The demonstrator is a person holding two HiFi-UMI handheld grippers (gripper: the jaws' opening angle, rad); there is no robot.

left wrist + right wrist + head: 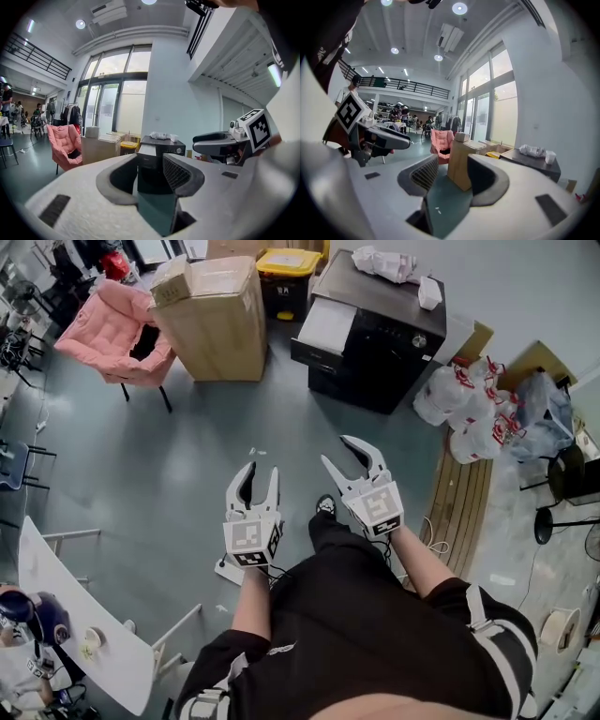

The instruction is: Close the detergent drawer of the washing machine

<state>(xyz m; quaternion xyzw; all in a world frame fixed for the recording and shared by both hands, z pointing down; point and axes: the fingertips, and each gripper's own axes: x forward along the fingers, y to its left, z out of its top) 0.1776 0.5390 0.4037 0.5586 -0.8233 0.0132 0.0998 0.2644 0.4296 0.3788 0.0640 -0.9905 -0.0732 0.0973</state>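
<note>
The black washing machine [380, 338] stands across the floor at the top of the head view, its pale detergent drawer [326, 326] pulled out at its left front. Both grippers are held in the air well short of it. My left gripper [262, 471] is open with nothing between its fingers. My right gripper [336, 448] is also open and empty, a little nearer the machine. In the left gripper view the machine [164, 151] and drawer [146, 151] show between the jaws of the left gripper [150, 171], far off. The right gripper [450, 176] frames a cardboard box [461, 164].
A large cardboard box [211, 320] and a pink chair [112, 334] stand left of the machine, a yellow-lidded bin [286, 277] behind it. White plastic bags [464, 399] and a wooden pallet [464, 502] lie to the right. A white table [84, 634] is at lower left.
</note>
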